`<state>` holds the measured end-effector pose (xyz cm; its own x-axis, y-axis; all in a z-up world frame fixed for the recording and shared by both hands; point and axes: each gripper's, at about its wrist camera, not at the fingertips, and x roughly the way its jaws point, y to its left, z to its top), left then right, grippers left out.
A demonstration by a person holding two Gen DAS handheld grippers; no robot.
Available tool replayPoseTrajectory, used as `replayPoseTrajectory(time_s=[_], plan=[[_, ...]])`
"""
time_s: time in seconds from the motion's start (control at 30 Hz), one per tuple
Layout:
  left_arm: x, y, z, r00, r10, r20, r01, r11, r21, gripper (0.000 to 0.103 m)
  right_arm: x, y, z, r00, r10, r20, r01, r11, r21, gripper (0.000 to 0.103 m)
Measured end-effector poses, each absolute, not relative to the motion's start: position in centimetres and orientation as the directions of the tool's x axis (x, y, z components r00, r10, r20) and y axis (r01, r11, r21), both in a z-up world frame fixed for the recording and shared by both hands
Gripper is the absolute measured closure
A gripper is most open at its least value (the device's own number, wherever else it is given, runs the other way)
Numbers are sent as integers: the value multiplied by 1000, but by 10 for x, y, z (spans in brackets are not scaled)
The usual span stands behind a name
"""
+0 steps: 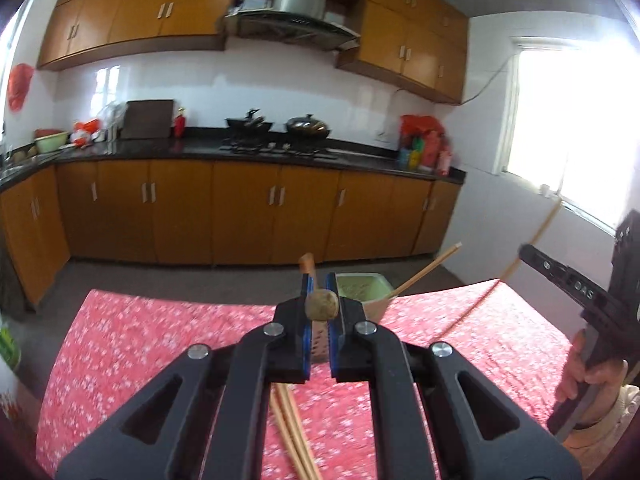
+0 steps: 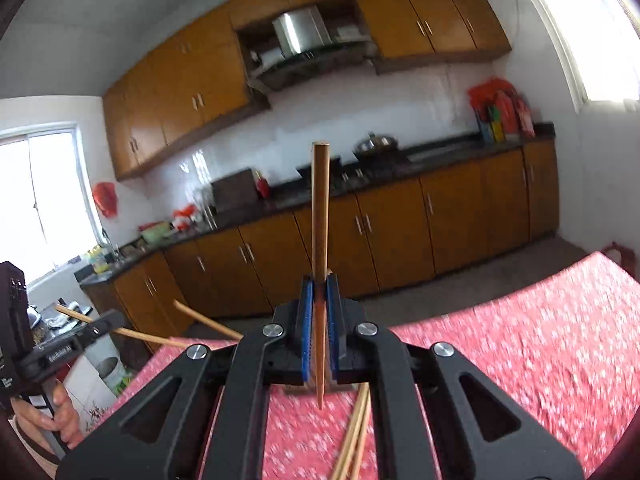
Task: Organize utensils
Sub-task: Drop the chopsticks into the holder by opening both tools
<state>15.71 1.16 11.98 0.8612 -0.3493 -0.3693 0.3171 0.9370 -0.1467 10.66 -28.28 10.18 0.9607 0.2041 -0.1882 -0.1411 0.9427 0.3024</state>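
In the left wrist view my left gripper (image 1: 319,280) is shut on a wooden chopstick (image 1: 322,304) that points almost straight along its fingers, with the round butt end towards the camera. My right gripper (image 2: 320,280) is shut on another chopstick (image 2: 320,208), which stands upright between the blue pads. Both grippers hang above a table with a red flowered cloth (image 1: 160,340). Loose chopsticks (image 1: 292,432) lie on the cloth beneath them. A pale green container (image 1: 362,286) at the table's far edge has one chopstick (image 1: 428,270) leaning out of it.
The right gripper (image 1: 524,250), held by a hand (image 1: 596,384), shows at the right edge of the left wrist view. The left gripper (image 2: 116,316) shows low at the left of the right wrist view. Beyond the table run orange kitchen cabinets (image 1: 240,208) and a dark counter with woks (image 1: 308,126).
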Motion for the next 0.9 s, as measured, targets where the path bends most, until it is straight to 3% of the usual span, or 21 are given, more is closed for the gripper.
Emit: replayPoseTrajectory(time_s=[0.3,0.43,0.73,0.9], plan=[[183,-15,149,884,-352,-307,325,936,-137,96,130,-265,126,981,173,-88,-146,958,248,96],[205,-29,153,879,-332,-342,318,943,-100,96,145,-260,126,986,151,-70,-132,965,229,96],[244,-54,126,827,-311,-468,335,942,-32,96,187,-247,94,977,140,-160,-103,970,220,96],[261,-53,104,805,-305,-508,323,945,-57,96,193,-240,77,963,150,-222,-104,973,205,96]])
